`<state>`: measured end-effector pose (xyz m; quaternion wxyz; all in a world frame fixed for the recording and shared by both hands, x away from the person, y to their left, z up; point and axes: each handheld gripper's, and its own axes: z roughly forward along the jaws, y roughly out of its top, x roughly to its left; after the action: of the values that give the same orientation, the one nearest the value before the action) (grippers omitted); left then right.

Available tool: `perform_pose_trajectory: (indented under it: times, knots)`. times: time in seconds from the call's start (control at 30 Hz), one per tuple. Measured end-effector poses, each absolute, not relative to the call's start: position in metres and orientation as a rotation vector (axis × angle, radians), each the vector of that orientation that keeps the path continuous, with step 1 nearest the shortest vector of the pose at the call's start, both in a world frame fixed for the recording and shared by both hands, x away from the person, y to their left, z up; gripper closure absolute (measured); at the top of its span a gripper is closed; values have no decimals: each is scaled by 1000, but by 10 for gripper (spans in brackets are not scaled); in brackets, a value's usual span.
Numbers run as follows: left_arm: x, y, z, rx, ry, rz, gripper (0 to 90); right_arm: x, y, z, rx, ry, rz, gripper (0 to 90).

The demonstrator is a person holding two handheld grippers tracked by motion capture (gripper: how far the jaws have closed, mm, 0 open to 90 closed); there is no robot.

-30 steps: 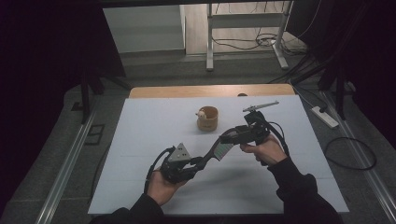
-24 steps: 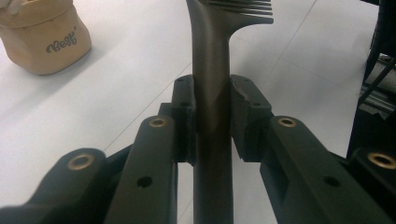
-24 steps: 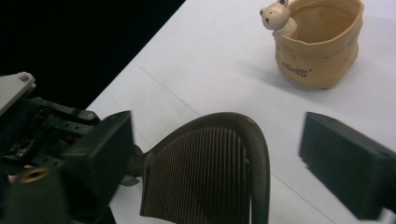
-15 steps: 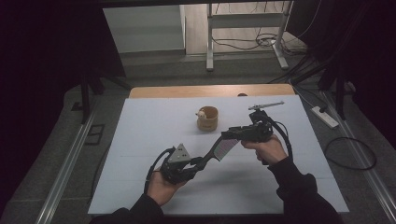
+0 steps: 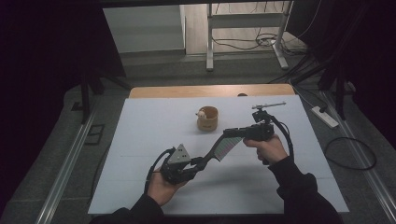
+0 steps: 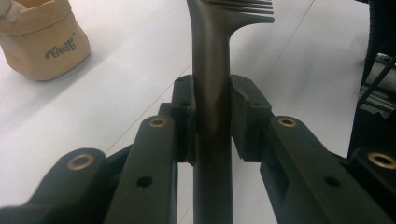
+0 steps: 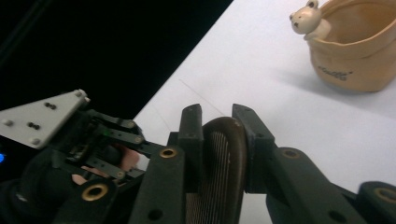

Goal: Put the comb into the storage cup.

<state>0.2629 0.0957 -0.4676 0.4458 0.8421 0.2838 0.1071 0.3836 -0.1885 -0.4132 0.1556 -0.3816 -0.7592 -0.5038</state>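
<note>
A dark hairbrush (image 5: 219, 148) hangs above the white table between my two grippers. My left gripper (image 5: 198, 163) at the lower left is shut on its slim handle (image 6: 212, 186), the pads pressing on both sides. The toothed head (image 6: 243, 7) rises beyond them. My right gripper (image 5: 232, 134) comes in from the right; its jaws have just been closing and now press on the brush's rounded, ribbed head (image 7: 219, 177). A tan cup (image 5: 208, 118) with a small bear figure (image 7: 306, 21) on its rim stands farther back on the table.
A white board (image 5: 140, 140) covers the table, with a wooden strip (image 5: 187, 91) at its far edge. Cables and a power strip (image 5: 324, 116) lie on the floor to the right. A metal frame (image 5: 210, 42) stands behind the table.
My right gripper's jaws have closed onto the brush head, and the right hand has shifted slightly. The left gripper and the cup have not moved.
</note>
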Motion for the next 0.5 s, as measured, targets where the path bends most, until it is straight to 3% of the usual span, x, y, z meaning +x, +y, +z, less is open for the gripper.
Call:
perform_pose_trajectory:
  times: [0.27,0.5]
  knots:
    - [263,93,-472,2118,687,281,722,387,-191,-418,-1060,-2021,-1441,835]
    - [265,94,-473,2111,687,273,716,386,-191,-418,-1094,-1998,-1416,840]
